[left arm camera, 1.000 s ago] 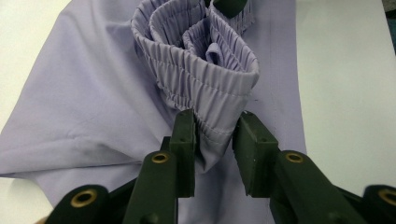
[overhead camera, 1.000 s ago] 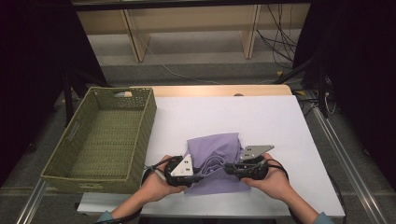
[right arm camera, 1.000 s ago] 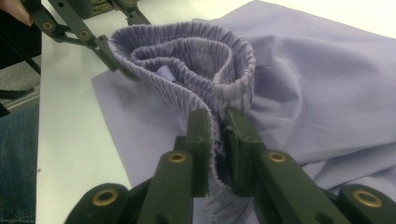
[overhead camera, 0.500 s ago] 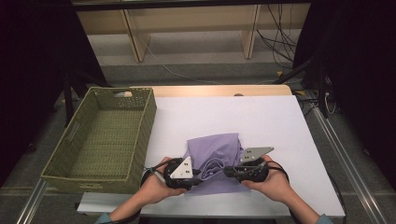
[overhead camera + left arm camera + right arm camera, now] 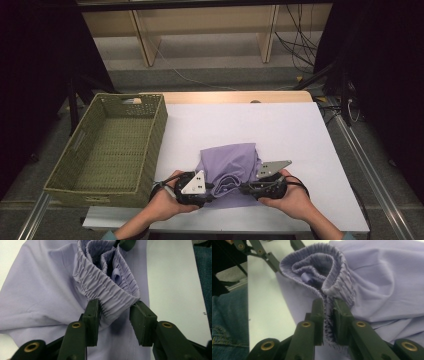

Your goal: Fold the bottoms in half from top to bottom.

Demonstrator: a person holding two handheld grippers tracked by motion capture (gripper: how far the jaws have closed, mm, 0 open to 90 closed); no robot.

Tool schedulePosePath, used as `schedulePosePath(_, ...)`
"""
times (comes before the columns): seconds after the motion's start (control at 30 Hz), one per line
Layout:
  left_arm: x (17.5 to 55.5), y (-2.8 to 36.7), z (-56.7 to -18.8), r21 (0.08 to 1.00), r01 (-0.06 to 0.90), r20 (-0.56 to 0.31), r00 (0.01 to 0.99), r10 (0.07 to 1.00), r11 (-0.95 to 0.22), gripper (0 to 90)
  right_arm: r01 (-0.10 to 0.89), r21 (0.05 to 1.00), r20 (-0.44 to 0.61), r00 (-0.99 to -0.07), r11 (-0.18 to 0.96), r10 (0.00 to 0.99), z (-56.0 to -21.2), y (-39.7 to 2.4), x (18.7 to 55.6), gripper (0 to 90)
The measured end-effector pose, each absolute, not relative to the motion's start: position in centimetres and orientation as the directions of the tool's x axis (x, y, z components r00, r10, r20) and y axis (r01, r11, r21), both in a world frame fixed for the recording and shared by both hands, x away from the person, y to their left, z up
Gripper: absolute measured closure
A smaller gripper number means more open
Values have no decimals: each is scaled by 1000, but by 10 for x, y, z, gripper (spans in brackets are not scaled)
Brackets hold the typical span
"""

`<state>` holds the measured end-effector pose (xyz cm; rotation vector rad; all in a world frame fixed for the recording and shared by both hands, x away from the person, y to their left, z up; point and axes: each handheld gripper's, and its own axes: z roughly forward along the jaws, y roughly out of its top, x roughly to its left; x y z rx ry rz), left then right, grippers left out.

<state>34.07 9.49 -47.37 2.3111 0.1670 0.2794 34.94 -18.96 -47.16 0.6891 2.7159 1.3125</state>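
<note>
A lilac garment (image 5: pixel 232 162) with an elastic waistband lies crumpled at the near middle of the white table (image 5: pixel 280 125). My left gripper (image 5: pixel 212 189) (image 5: pixel 116 322) points right at the cloth's near edge. Its jaws have just been opening, and the gathered waistband (image 5: pixel 110 292) sits loosely between the pads. My right gripper (image 5: pixel 243 189) (image 5: pixel 329 321) faces it from the other side, shut on the same waistband (image 5: pixel 337 272), which is pinched flat between its pads. The band curls into a loop between the two grippers.
A green woven basket (image 5: pixel 160 127) stands at the table's left edge with nothing in it. Beyond the table's far edge are wooden shelf legs and cables on the floor. The table's near edge runs just under both hands.
</note>
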Motion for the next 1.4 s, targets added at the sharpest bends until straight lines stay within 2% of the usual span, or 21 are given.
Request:
schedulePosePath(0.17, 339, 97, -473, 736, 41, 137, 969, 208, -675, 571, 379, 751, 162, -899, 541, 406, -472, -191, 348, 783)
schedulePosePath(0.23, 338, 98, -472, 743, 48, 130, 968, 214, -668, 552, 381, 751, 163, -899, 539, 407, -471, -192, 348, 764)
schedulePosePath(0.27, 337, 99, -471, 744, 53, 124, 969, 215, -666, 519, 396, 754, 180, -892, 525, 415, -467, -195, 348, 720)
schedulePosePath(0.4, 334, 100, -467, 759, 66, 103, 970, 220, -648, 488, 417, 764, 204, -880, 492, 429, -464, -202, 351, 697)
schedulePosePath(0.43, 333, 100, -465, 762, 66, 102, 970, 221, -644, 476, 432, 779, 220, -867, 454, 447, -461, -210, 355, 691)
schedulePosePath(0.6, 337, 103, -452, 797, 76, 81, 970, 231, -600, 467, 463, 784, 221, -831, 414, 511, -458, -223, 361, 699)
schedulePosePath(0.67, 341, 103, -448, 815, 96, 60, 967, 248, -572, 489, 485, 765, 206, -808, 424, 552, -461, -225, 363, 713)
schedulePosePath(0.73, 344, 101, -447, 822, 118, 50, 959, 278, -556, 549, 517, 735, 211, -789, 439, 577, -465, -224, 364, 712)
schedulePosePath(0.83, 348, 93, -452, 813, 150, 24, 956, 291, -562, 642, 524, 711, 217, -798, 468, 563, -468, -219, 363, 706)
schedulePosePath(1.13, 347, 74, -467, 770, 154, -11, 974, 228, -619, 654, 481, 622, 163, -851, 617, 499, -476, -202, 352, 760)
schedulePosePath(1.27, 345, 72, -470, 765, 151, -9, 975, 224, -626, 651, 490, 629, 168, -844, 604, 510, -473, -205, 354, 726)
schedulePosePath(1.4, 343, 68, -472, 762, 141, -4, 977, 213, -632, 642, 515, 696, 166, -793, 500, 586, -462, -210, 358, 665)
